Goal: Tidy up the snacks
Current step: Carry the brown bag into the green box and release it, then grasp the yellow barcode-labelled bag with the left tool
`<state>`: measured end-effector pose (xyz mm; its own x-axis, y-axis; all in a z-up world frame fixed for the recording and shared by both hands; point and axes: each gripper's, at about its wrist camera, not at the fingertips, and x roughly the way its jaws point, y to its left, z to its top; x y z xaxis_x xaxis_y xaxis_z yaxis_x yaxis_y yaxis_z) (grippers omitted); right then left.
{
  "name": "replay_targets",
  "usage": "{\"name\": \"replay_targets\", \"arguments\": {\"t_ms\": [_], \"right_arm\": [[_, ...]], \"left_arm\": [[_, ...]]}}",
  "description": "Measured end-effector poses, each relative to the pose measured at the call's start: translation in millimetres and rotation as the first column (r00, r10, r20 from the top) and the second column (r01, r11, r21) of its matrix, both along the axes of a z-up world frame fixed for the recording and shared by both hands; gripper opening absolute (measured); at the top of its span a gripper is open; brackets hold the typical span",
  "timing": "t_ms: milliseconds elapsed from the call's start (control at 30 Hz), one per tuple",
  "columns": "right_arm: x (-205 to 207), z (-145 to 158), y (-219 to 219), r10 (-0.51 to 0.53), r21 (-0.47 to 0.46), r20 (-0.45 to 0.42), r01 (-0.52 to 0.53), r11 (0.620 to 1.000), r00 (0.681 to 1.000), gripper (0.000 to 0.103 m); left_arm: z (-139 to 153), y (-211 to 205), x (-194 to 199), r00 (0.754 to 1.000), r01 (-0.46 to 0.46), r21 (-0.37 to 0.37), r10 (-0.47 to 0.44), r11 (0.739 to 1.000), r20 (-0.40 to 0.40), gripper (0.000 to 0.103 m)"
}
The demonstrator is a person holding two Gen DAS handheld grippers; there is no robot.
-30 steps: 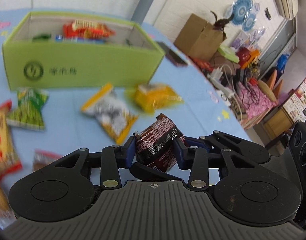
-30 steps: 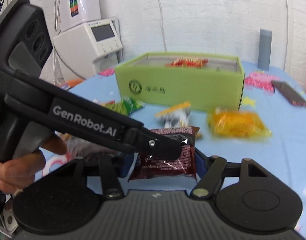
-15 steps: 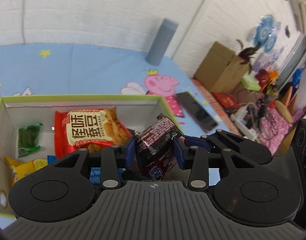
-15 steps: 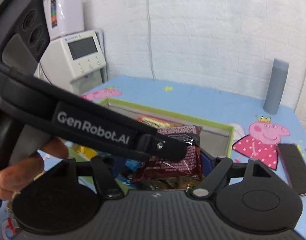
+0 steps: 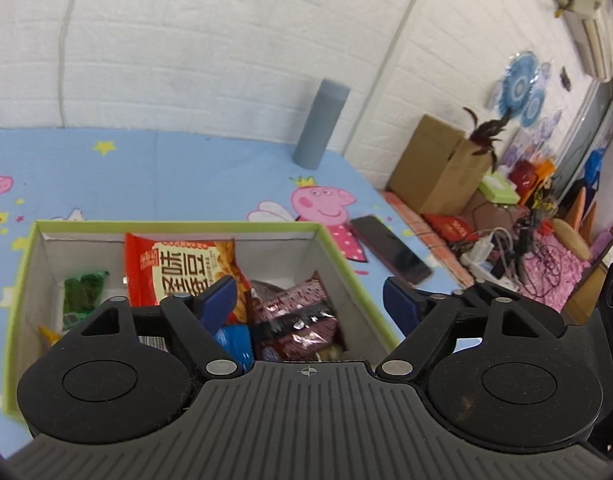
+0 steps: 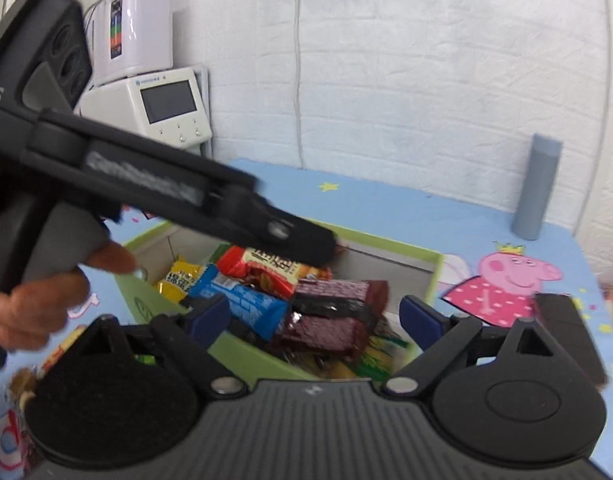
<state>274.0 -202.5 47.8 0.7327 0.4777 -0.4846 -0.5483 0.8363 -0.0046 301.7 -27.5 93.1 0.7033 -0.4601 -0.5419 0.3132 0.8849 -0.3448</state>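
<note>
1. Left wrist view: the left gripper [image 5: 310,300] hangs over the green box [image 5: 338,248] with its blue-padded fingers [image 5: 218,300] spread wide and nothing between them. Below the gap, the dark maroon snack packet [image 5: 296,316] lies inside the box near its right wall, beside a red-orange packet [image 5: 178,268] leaning toward the back wall, a blue wrapper [image 5: 234,340] and a small green packet [image 5: 80,292] by the left wall. Outside the box, on the blue cartoon tablecloth [image 5: 166,176], stand a grey cylinder [image 5: 321,128] and a dark phone [image 5: 388,248] – the phone lies just beside the box's right corner.

2. Right wrist view: the right gripper [image 6: 314,316] is also spread apart and empty, poised over the near edge of the same box [image 6: 434,276]. The maroon packet [image 6: 330,320] rests on top of the pile, touching a blue bar [image 6: 242,300] – a red packet [image 6: 262,268] and a yellow one [image 6: 178,276] lie behind. The left gripper's black body [image 6: 166,196], held by a hand [image 6: 38,300], crosses above the box.
</note>
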Motion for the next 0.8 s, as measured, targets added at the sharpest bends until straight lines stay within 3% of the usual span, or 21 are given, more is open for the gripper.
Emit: {"name": "replay_targets", "arguments": {"t_ms": [100,200,433,567,800], "right_arm": [[-25.3,-10.0,-23.5,-0.034,-0.011,-0.020,0.034,0.999,0.999,0.094],[-39.8,-37.8,-39.8,-0.085,-0.049,-0.095,0.081,0.996,0.992,0.094],[-31.7,-76.1,-56.4,-0.113,-0.048,-0.201,0.105,0.993,0.973,0.093],[-17.6,-87.2,-53.6,-0.083,-0.017,-0.241,0.081,0.997,0.967,0.094],[-37.2,-87.1,-49.8,-0.067,-0.030,-0.220,0.062,0.998,0.973,0.094]], "left_arm": [[-6.8,-4.2,-31.1,0.999,0.038,-0.011,-0.038,0.999,-0.008,0.072],[-30.8,-17.2,-48.8,0.993,0.088,-0.010,-0.089,0.996,-0.078,0.072],[-83.9,-54.2,-22.8,0.953,0.115,-0.003,-0.111,0.993,-0.283,0.065],[-98.2,-63.9,-3.0,0.942,0.110,0.012,-0.100,0.994,-0.322,0.061],[-95.7,-67.1,-22.5,0.946,0.123,0.039,-0.106,0.992,-0.307,0.051]]}}
